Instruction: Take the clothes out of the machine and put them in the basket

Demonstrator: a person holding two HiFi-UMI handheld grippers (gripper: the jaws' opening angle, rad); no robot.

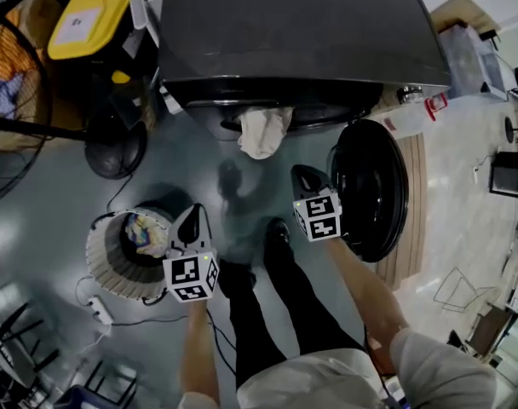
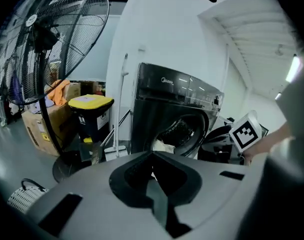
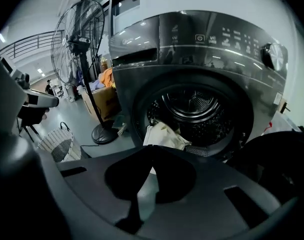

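A: Where is the laundry?
B: A white cloth (image 1: pixel 263 131) hangs out of the machine (image 1: pixel 293 32) at its open drum mouth. The door (image 1: pixel 374 190) is swung wide to the right. Some colourful clothes (image 1: pixel 145 227) lie in the basket (image 1: pixel 101 271) on the floor at the left.
A: And the 2 grippers?
B: The left gripper (image 1: pixel 191 217) hovers at the basket's rim, jaws pressed together and empty. The right gripper (image 1: pixel 307 179) is just beside the door, below the cloth, jaws likewise together and empty.

The machine (image 2: pixel 157 109) bears the brand "Midea".
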